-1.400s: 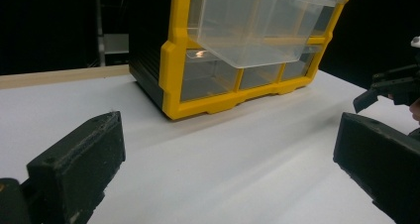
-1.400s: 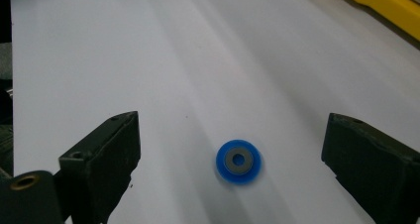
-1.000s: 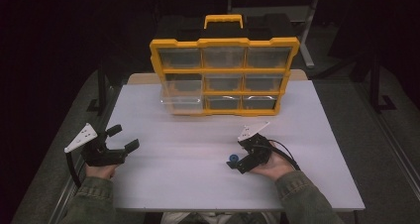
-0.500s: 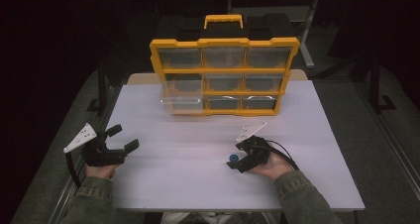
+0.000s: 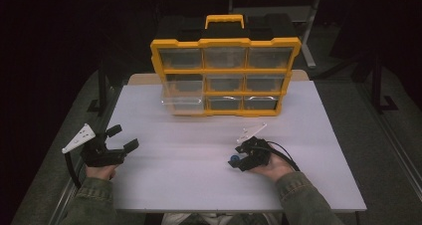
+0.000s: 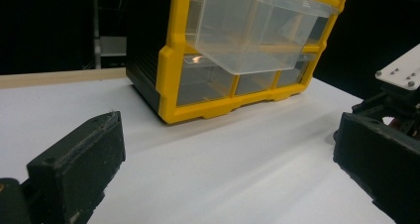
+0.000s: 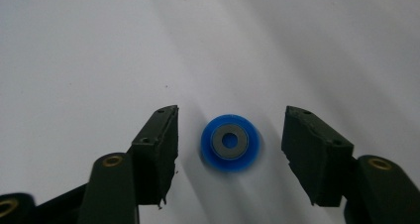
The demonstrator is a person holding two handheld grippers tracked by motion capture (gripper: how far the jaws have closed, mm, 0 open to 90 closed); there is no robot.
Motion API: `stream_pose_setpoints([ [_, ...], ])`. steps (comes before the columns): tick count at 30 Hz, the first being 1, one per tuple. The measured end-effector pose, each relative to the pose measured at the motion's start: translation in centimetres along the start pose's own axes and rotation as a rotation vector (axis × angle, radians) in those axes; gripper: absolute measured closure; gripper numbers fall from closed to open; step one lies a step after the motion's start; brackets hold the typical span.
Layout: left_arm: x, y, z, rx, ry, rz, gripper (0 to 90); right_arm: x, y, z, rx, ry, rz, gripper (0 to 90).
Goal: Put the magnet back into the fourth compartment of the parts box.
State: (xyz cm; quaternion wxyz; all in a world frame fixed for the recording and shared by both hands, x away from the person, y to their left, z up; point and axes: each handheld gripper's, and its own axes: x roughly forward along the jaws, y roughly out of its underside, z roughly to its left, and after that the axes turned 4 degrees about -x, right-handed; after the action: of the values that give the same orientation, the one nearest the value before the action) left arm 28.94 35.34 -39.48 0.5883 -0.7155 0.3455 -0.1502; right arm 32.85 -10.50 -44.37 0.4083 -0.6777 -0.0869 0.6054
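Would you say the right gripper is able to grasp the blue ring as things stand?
Probably yes: the right gripper is open with the blue ring lying flat on the table between its jaws, touching neither, nothing in between.

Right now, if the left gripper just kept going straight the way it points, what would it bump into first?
Probably the yellow organizer, at its near bottom corner; the left gripper stands open, with bare white table ahead. The pulled-out clear drawer sits higher, though depth is hard to judge.

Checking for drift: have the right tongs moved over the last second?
No. In the high view the right tongs sit at the same spot below the yellow organizer, straddling the blue ring.
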Motion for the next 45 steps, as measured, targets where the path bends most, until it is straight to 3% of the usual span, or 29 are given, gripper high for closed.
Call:
stream_pose_setpoints([
  [14,-0.2,0.0,0.1,-0.009,0.0,-0.011,0.0,0.3,0.0,-0.2,-0.001,0.02,0.003,52.9],
  [21,-0.2,0.0,0.1,-0.008,-0.001,-0.012,0.0,0.3,0.1,0.1,-0.034,0.044,0.008,60.1],
  [27,-0.2,0.0,0.1,-0.008,0.0,-0.012,0.0,0.3,0.0,0.2,-0.043,0.053,0.012,60.8],
  [38,-0.2,0.0,0.2,-0.013,-0.001,-0.015,0.0,-0.3,-0.1,0.0,-0.008,0.037,-0.02,61.0],
  [45,-0.2,0.0,0.1,-0.014,0.0,-0.014,0.0,-1.3,-0.3,-0.3,0.022,0.023,-0.07,61.0],
])
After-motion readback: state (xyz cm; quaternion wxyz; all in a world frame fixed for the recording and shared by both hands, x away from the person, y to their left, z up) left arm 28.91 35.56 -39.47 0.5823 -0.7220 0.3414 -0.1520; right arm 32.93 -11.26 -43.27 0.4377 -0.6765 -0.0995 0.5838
